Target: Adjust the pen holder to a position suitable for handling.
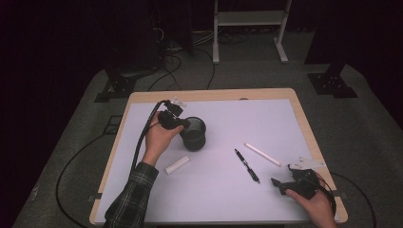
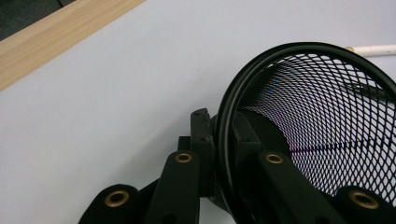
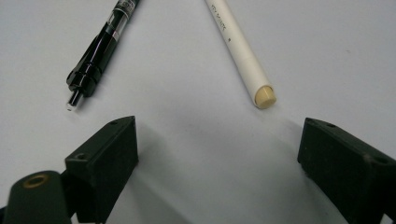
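Note:
A black mesh pen cup (image 1: 195, 135) sits left of the table's middle. My left gripper (image 1: 183, 124) is shut on its rim from the left. In the left gripper view one jaw is inside the cup (image 2: 327, 116) and the other outside, with the left gripper (image 2: 219, 126) pinching the round rim. A black pen (image 1: 247, 165) and a white pen (image 1: 262, 154) lie right of centre. My right gripper (image 1: 280, 186) rests open near the front right corner. In the right gripper view the black pen (image 3: 100, 51) and white pen (image 3: 238, 51) lie just beyond the right gripper (image 3: 219, 149).
A short white cylinder (image 1: 177, 165) lies on the white mat in front of the cup. The wooden table edge (image 1: 304, 118) frames the mat. Cables trail off the left side, and stands and a shelf frame are on the floor behind.

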Tool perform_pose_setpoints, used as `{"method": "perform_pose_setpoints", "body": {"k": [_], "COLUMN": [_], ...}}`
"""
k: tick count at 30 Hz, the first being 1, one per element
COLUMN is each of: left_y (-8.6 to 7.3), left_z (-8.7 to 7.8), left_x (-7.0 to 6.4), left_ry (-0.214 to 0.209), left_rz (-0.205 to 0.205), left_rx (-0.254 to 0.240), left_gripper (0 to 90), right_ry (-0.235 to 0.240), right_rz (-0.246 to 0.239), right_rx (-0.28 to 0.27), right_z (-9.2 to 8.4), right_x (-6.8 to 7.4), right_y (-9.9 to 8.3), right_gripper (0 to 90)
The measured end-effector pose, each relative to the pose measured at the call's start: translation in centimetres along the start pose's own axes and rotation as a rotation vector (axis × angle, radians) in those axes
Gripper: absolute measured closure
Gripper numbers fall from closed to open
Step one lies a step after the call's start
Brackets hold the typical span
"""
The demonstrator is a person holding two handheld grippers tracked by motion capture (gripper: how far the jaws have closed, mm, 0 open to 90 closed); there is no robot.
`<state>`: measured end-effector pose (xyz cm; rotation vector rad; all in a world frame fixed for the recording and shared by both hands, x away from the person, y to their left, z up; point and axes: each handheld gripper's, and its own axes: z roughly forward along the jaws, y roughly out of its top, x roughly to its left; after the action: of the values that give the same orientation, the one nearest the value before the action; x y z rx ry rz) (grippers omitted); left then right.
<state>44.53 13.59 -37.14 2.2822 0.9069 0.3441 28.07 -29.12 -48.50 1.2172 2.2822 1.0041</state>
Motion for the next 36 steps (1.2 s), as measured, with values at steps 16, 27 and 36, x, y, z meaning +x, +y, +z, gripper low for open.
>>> {"method": "perform_pose_setpoints", "body": {"k": [16,27,36], "left_y": [-0.1,-0.7,-1.3], "left_z": [-1.2,-1.6,-2.0], "left_x": [-2.3,-3.8,-4.9], "left_ry": [-0.059,-0.096,-0.117], "left_rz": [0.047,0.07,0.089], "left_rx": [0.001,0.006,0.001], "left_gripper": [82.8,82.8,82.8], "right_ry": [0.0,0.0,0.0], "right_rz": [0.001,0.0,0.0], "right_rx": [0.0,0.0,0.0], "right_z": [0.0,0.0,0.0], "right_x": [0.0,0.0,0.0], "right_y": [0.0,0.0,0.0], "right_gripper": [11.2,11.2,11.2]}}
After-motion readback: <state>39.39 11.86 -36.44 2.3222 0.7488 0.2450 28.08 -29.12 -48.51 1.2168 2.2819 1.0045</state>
